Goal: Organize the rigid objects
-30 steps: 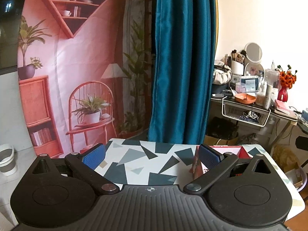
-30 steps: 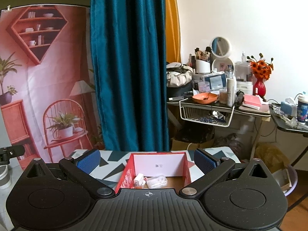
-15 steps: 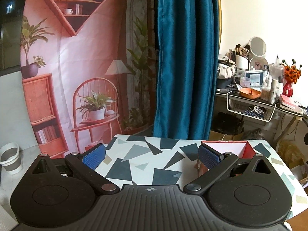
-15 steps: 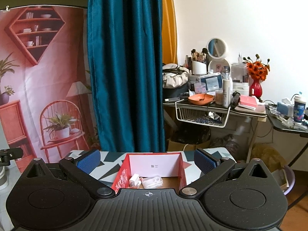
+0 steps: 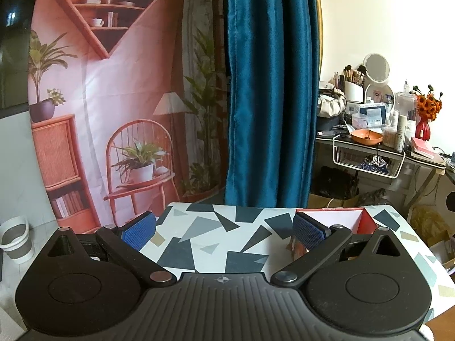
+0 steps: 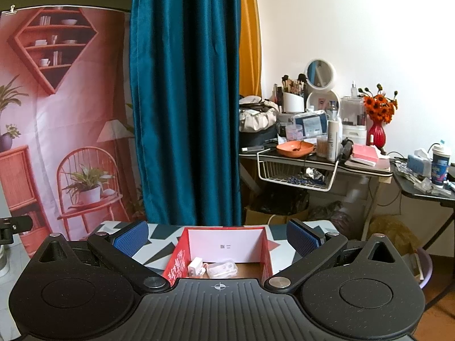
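A red cardboard box (image 6: pixel 227 245) with a white inner wall stands open on the patterned table (image 6: pixel 163 234). Inside lie a small white plug-like item (image 6: pixel 195 267) and a clear plastic case (image 6: pixel 222 269). My right gripper (image 6: pixel 217 240) is open and empty, held above the table with the box between its blue pads. In the left wrist view the box (image 5: pixel 335 218) sits at the right, partly behind the right pad. My left gripper (image 5: pixel 223 228) is open and empty over the table (image 5: pixel 224 236).
A teal curtain (image 6: pixel 184 99) and a pink printed backdrop (image 5: pixel 113 99) hang behind the table. A cluttered vanity desk (image 6: pixel 318 156) with a wire basket, an orange bowl and a red vase stands at the right. A white bucket (image 5: pixel 15 240) sits on the floor at the left.
Both grippers have risen and drawn back a little from the table, both staying open. The box and its contents have not moved.
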A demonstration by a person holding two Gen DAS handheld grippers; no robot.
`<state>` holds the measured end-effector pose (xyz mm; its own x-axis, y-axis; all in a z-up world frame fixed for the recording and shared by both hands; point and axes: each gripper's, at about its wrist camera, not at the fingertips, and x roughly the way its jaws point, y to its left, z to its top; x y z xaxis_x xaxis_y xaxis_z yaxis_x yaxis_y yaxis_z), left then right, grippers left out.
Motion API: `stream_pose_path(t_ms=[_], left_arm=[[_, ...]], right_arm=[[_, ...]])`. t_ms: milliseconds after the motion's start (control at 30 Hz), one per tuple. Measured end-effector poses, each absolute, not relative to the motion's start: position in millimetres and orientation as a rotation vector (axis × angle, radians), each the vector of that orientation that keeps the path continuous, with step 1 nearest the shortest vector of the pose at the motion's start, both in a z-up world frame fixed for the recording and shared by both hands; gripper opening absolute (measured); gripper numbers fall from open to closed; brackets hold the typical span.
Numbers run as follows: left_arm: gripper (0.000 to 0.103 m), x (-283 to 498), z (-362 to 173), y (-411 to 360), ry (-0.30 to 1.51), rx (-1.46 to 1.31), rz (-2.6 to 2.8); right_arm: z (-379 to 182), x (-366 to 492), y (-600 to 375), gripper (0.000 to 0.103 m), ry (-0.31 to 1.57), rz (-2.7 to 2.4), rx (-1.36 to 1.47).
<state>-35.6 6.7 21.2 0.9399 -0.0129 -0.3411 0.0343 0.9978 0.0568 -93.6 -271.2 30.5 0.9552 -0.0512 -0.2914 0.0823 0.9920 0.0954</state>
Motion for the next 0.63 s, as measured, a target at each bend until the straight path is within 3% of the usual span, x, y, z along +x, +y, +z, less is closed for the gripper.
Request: stream_pose_path(t_ms=[633], left_arm=[[0.103, -33.4, 19.5, 9.5, 0.345, 0.071, -0.038]], right_arm=[[25.9, -93.4, -275.0, 0.103, 0.301, -0.074, 0.110]])
